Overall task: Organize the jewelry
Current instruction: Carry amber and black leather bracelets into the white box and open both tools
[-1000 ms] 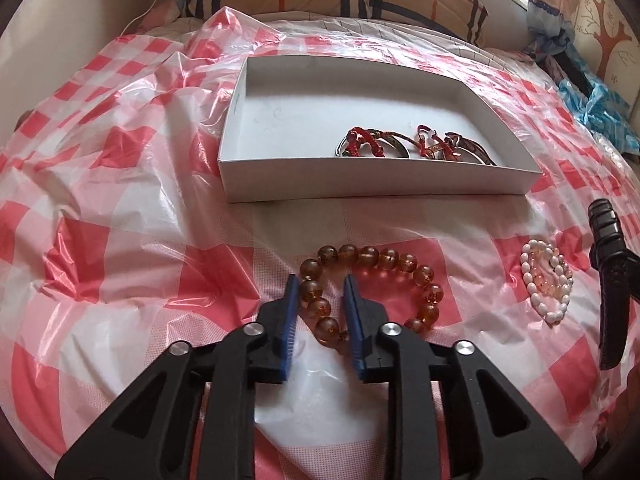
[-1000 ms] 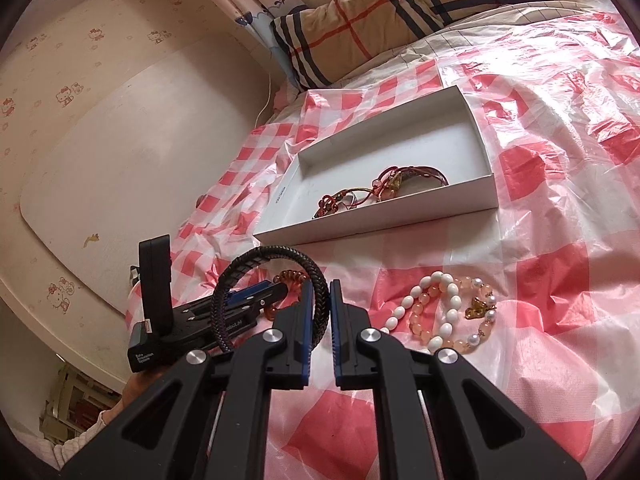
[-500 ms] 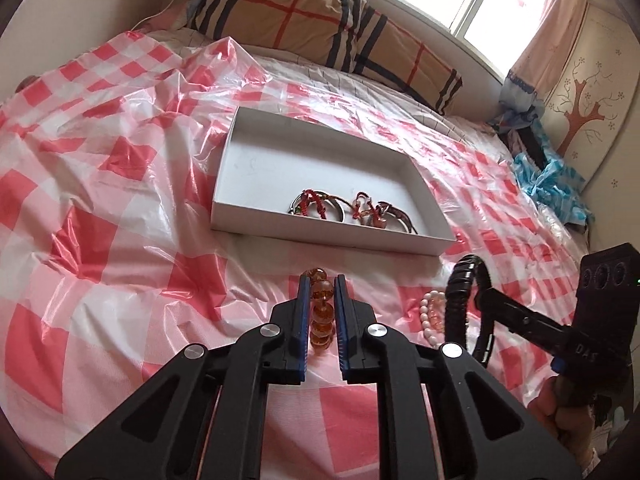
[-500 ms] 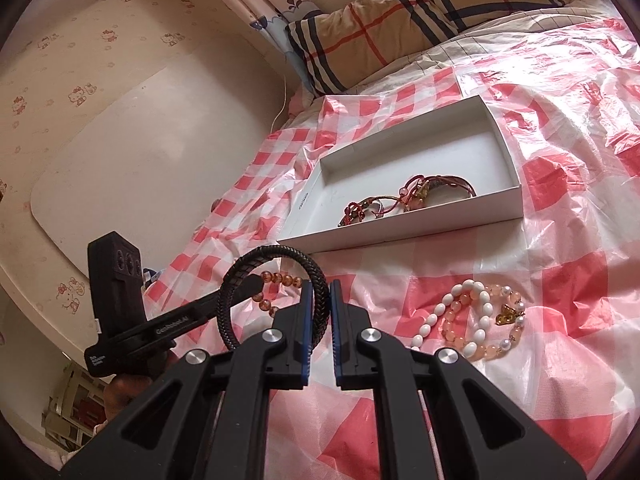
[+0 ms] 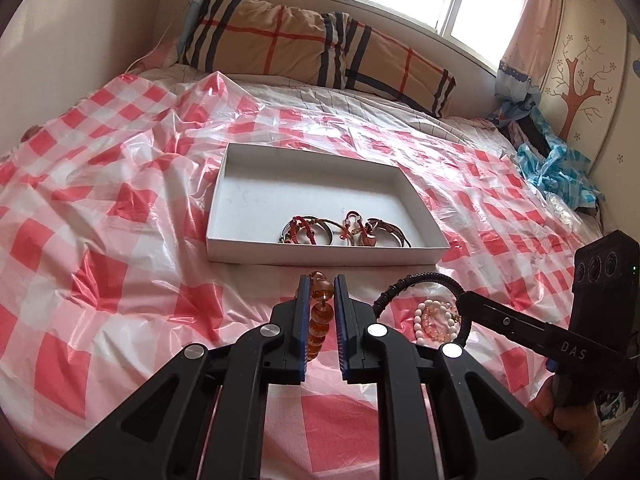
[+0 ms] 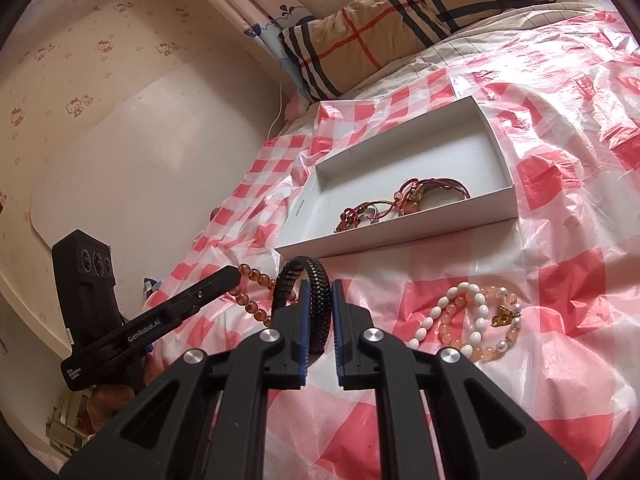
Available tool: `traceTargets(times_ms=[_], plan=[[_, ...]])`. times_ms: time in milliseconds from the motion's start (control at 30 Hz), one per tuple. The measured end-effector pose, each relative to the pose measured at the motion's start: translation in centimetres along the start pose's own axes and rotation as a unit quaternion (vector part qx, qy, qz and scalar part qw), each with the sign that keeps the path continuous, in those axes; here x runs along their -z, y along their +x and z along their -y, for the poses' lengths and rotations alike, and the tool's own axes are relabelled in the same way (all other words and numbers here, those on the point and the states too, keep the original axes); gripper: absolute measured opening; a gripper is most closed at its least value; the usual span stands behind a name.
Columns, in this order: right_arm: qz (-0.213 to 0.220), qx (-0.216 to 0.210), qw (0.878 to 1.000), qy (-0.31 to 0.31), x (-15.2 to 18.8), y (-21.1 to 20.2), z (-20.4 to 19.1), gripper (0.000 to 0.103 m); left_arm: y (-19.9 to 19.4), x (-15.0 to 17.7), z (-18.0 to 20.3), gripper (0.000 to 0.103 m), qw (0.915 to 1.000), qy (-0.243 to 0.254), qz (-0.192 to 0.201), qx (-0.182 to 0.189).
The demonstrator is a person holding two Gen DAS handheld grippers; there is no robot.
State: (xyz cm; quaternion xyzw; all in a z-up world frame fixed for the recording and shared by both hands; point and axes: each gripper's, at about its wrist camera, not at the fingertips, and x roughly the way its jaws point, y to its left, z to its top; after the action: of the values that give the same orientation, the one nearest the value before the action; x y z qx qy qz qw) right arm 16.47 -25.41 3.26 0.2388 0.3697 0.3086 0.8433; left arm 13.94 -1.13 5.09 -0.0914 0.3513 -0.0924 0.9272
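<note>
With the left hand-held gripper (image 5: 319, 286) clamped on the amber beads (image 5: 320, 312) and the right hand-held gripper (image 6: 320, 292) on the black band (image 6: 316, 280), carry each over the box (image 5: 320, 254) wall just beyond, releasing onto bare floor left of the red bracelets (image 5: 344, 232).

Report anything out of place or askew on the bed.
Nothing is damaged or spilled. Only the white and peach bead bracelets lie loose on the red-checked plastic sheet, outside the white cardboard box holding the red-cord bracelets.
</note>
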Motion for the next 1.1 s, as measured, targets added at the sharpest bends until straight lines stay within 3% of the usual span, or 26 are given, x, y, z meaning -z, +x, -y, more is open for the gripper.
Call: traceTargets(times_ms=[600,1100], plan=[[0.017,0.014,1.000,-0.004,-0.9,-0.5,0.5,0.011,-0.1,-1.0,0.2,0.011,0.9999,0.007,0.015,-0.001],[0.066,0.035,0.997,0.020,-6.5,1.7,3.1,0.011,2.8,-6.9,1.2,0.011,0.9944,-0.020,0.057,0.087]])
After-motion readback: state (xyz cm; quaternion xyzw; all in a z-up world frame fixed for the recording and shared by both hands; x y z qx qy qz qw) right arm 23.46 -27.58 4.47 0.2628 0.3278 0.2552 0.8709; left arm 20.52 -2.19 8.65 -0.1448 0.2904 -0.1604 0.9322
